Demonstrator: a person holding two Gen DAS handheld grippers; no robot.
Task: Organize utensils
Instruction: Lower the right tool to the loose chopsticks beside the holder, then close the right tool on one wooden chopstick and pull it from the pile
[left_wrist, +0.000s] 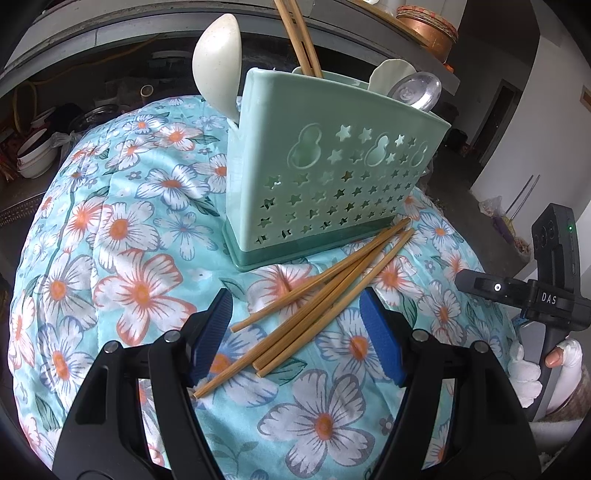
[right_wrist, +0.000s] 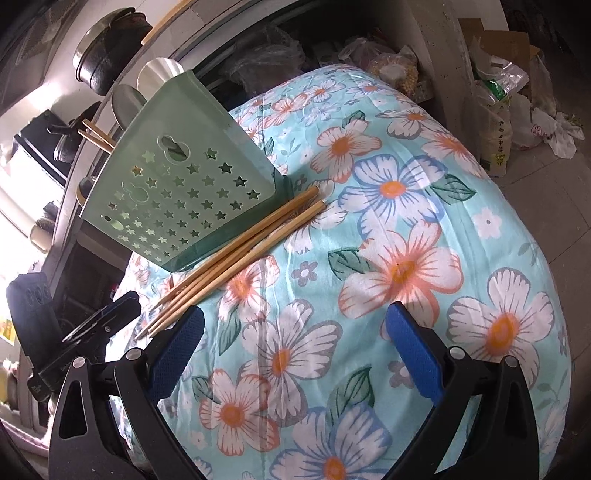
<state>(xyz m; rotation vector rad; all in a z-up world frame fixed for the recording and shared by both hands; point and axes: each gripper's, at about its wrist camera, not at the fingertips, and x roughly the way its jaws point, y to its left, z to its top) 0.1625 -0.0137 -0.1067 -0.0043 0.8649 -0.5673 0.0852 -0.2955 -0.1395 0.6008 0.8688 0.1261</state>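
Observation:
A mint-green utensil holder (left_wrist: 325, 173) with star cut-outs stands on the floral cloth. It holds white spoons (left_wrist: 218, 66), a metal spoon (left_wrist: 417, 92) and chopsticks (left_wrist: 299, 37). Several loose bamboo chopsticks (left_wrist: 314, 299) lie in front of its base. My left gripper (left_wrist: 295, 332) is open, its blue pads on either side of the loose chopsticks, just above them. In the right wrist view the holder (right_wrist: 184, 184) and loose chopsticks (right_wrist: 236, 258) sit at the left. My right gripper (right_wrist: 295, 350) is open and empty over the cloth, to the right of the chopsticks.
The floral cloth (left_wrist: 140, 236) covers a rounded table top. Bowls and pots (left_wrist: 37, 155) sit on a dark shelf behind. Bags and boxes (right_wrist: 509, 92) stand on the floor at the right. The right gripper's body (left_wrist: 546, 280) shows at the left view's right edge.

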